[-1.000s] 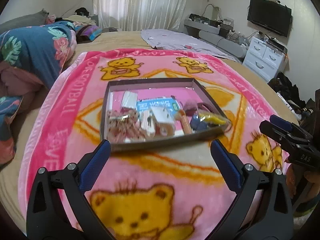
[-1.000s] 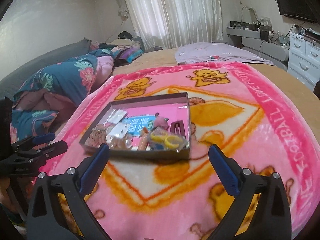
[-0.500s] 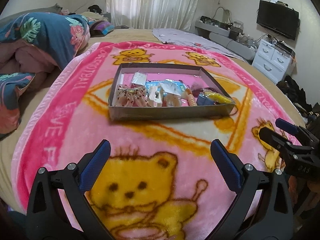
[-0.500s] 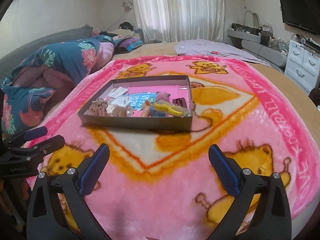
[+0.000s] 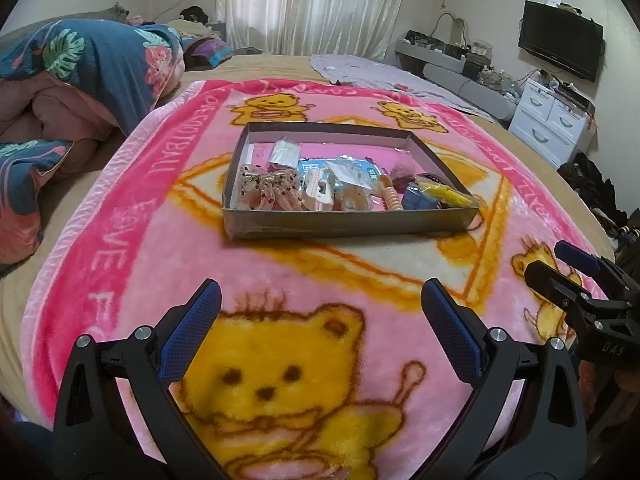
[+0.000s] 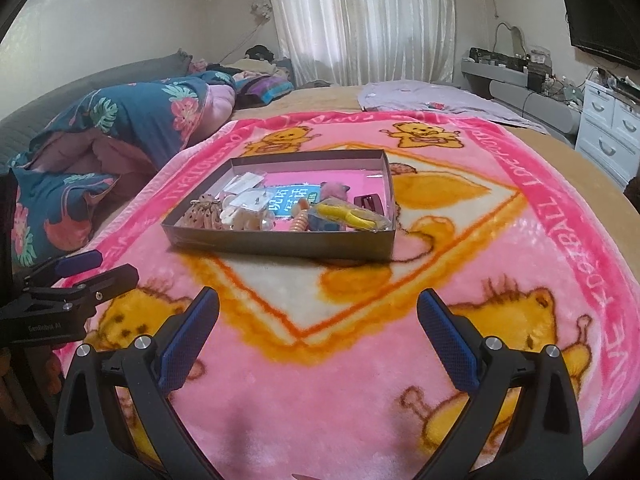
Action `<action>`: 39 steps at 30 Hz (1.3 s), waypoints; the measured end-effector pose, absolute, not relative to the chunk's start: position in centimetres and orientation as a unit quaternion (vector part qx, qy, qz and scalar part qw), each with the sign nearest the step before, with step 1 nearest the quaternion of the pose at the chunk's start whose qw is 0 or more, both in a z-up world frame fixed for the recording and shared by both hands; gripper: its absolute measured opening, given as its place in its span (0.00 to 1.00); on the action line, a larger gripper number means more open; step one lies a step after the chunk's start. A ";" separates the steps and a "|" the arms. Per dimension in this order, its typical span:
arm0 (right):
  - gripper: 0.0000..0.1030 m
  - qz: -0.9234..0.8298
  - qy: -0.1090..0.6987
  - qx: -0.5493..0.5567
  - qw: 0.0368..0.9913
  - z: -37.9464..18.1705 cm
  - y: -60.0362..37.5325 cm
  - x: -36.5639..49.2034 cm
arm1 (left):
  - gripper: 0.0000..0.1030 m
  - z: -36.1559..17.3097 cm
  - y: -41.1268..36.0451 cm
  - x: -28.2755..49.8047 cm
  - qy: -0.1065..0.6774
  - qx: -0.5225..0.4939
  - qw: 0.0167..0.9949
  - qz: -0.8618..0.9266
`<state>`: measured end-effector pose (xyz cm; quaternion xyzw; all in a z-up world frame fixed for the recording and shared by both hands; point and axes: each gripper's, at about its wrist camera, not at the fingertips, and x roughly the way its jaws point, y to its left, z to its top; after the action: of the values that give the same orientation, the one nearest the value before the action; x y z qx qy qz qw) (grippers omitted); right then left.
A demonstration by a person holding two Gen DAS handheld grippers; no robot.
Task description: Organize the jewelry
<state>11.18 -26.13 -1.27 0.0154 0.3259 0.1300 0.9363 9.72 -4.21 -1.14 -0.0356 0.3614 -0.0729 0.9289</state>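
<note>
A shallow grey cardboard tray (image 5: 348, 226) lies on a pink bear-print blanket (image 5: 132, 208) on the bed. It holds a dotted bow clip (image 5: 266, 190), small plastic packets, a blue card (image 5: 340, 168), an orange beaded piece (image 5: 390, 196) and a yellow item in a clear bag (image 5: 442, 196). The tray (image 6: 280, 242) also shows in the right wrist view. My left gripper (image 5: 320, 334) is open and empty, well short of the tray. My right gripper (image 6: 318, 334) is open and empty, to the tray's near right.
A folded floral quilt (image 5: 92, 64) lies at the blanket's left. A lilac cloth (image 5: 372, 76) lies at the far end of the bed. White drawers (image 5: 556, 120) and a TV (image 5: 560, 38) stand at the right wall.
Both grippers have drawn back from the tray and lowered toward the bed's near edge. The tray now looks farther off. Both jaws stay open.
</note>
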 end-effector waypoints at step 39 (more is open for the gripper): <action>0.96 0.137 0.323 0.017 0.936 -0.8 -26.0 11.0 | 0.91 -1.0 -3.9 9.7 0.364 -0.027 0.929 -0.060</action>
<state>11.03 -26.01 -0.80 0.0169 0.3227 0.1365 0.9365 9.66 -3.92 -1.04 -0.0273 0.3635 -0.0600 0.9292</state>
